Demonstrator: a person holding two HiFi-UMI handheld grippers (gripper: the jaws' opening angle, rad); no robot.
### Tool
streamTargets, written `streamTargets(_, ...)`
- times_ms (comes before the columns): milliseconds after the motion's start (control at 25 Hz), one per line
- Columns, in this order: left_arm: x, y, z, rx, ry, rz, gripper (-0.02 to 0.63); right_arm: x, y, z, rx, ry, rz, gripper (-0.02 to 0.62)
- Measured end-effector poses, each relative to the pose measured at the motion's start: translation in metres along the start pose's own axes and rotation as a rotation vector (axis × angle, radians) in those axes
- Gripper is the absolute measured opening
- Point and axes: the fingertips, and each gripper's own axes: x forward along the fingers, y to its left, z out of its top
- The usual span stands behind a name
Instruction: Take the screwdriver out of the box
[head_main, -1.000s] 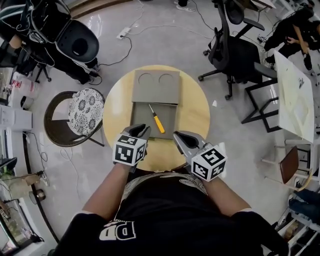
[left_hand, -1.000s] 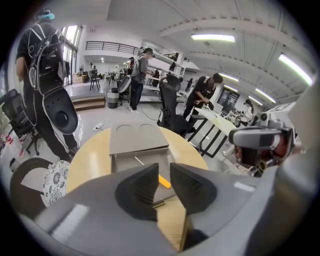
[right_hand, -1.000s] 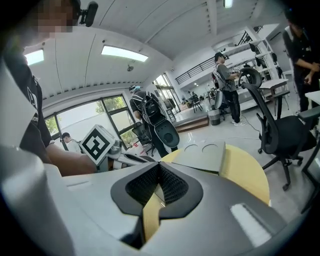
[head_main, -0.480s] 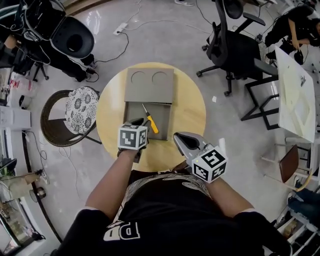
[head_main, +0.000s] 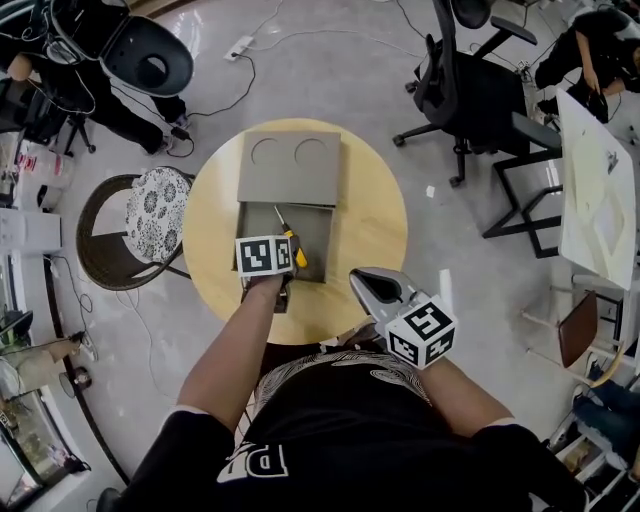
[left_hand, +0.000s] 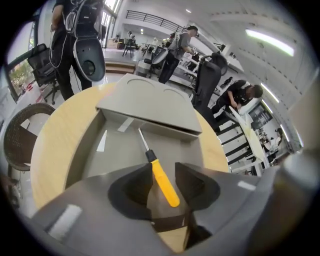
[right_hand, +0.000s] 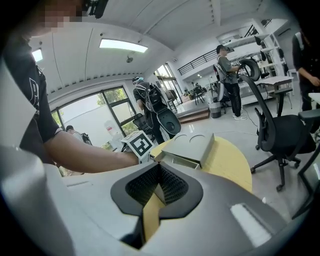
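- The left gripper (left_hand: 163, 169) has dropped from the near edge of the round wooden table (head_main: 372, 225) into the open grey box (head_main: 312, 238). A second ago its marker cube sat level with the right one; now it hangs over the box floor, nose tipped steeply down.
- Its jaws have just been opening and now stand wide, one on each side of the orange handle of the screwdriver (left_hand: 158, 170). The left jaw looks very near the handle, but neither pad is pressing on it yet.
- The screwdriver lies flat on the box floor where it lay before — shaft pointing away toward the folded-back lid (head_main: 290, 165), handle toward the person. It is untouched and not lifted.
- The right gripper (head_main: 372, 286) has hardly shifted. It hovers over the near right edge of the table, beside the box, with its ribbed pads drawn together on nothing.
- What this means: the approach looks finished and the pick itself comes next. The jaws are lined up across the handle, so closing should catch it — though the round, smooth handle may roll or skid along the cardboard if one pad lands first.
- Removal from the box is still entirely ahead.
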Motion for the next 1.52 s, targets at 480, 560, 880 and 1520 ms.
streamTargets(480,0.027,0.012,-0.007,-0.008,0.065,0.085,0.198,-0.016,-0.016,-0.007,0.014,0.006,-0.004,0.0)
streamTargets(560,0.028,0.013,-0.008,0.008,0.075,0.093,0.196,-0.018,-0.019,-0.007,0.022,0.001,-0.017,0.0)
streamTargets(880,0.03,0.012,-0.007,0.002,0.088,0.063,0.184,-0.013,-0.02,-0.001,0.041,-0.026,-0.049,0.0)
streamTargets(1520,0.004,0.007,-0.008,0.012,0.082,-0.1,0.138,-0.004,0.024,0.003,0.047,-0.06,-0.125,0.0)
